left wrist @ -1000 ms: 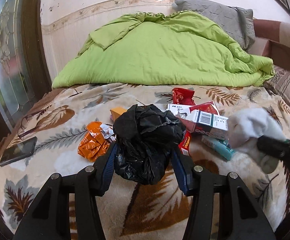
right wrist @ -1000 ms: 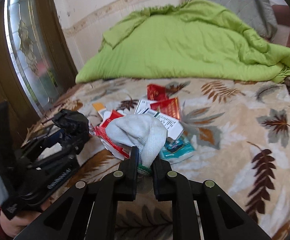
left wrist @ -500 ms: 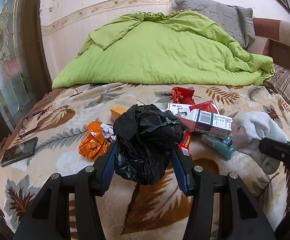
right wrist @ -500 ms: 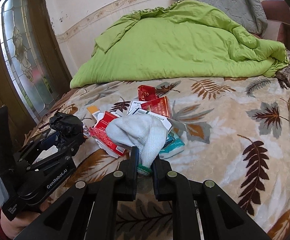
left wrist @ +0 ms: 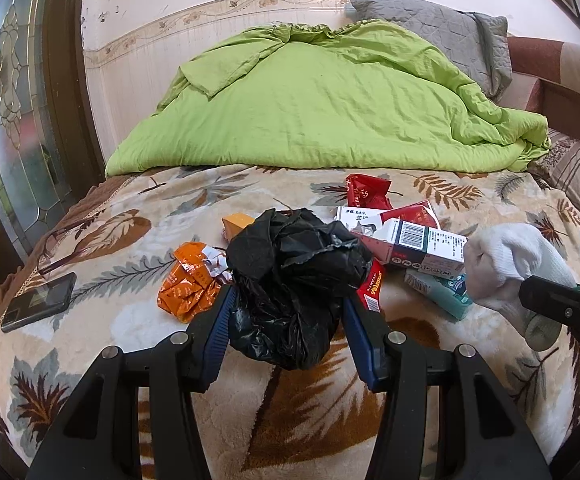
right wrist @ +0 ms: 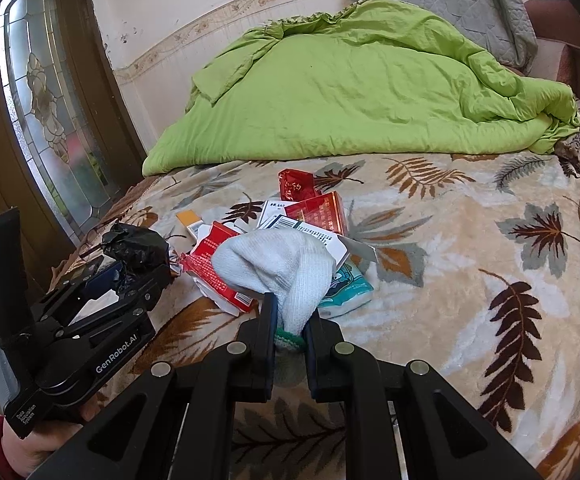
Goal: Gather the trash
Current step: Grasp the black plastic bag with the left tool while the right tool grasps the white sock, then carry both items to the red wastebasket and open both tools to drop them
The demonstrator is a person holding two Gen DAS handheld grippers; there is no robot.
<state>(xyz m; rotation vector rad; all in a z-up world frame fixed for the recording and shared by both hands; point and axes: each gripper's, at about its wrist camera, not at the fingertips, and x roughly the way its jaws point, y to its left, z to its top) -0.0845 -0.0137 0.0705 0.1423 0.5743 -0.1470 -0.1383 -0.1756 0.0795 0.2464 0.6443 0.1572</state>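
The left gripper (left wrist: pixel 285 320) is clamped on a crumpled black plastic bag (left wrist: pixel 294 280), its blue-padded fingers (left wrist: pixel 219 332) pressing both sides of the bundle, held just above the leaf-patterned blanket (left wrist: pixel 137 240). The right gripper (right wrist: pixel 287 320) is closed on a white sock (right wrist: pixel 277 268), pinched near its green-edged cuff, the toe end bulging forward over the litter. The trash lies in a loose cluster mid-bed: an orange crumpled wrapper (left wrist: pixel 187 284) just beside the bag on its left, a small orange box (left wrist: pixel 237 222) behind it, a white carton with a barcode (left wrist: pixel 414 246) to the right, a red packet (left wrist: pixel 366 192) farther back, and a teal pack (right wrist: pixel 344 290) partly under the sock. A red-and-white torn box (right wrist: pixel 213 268) sits left of the sock in the right wrist view. A dark phone (left wrist: pixel 39 302) lies near the blanket's left edge, well apart from the trash. A green duvet (left wrist: pixel 322 108) is heaped at the far side against the wall, with a grey pillow (left wrist: pixel 434 36) behind it.
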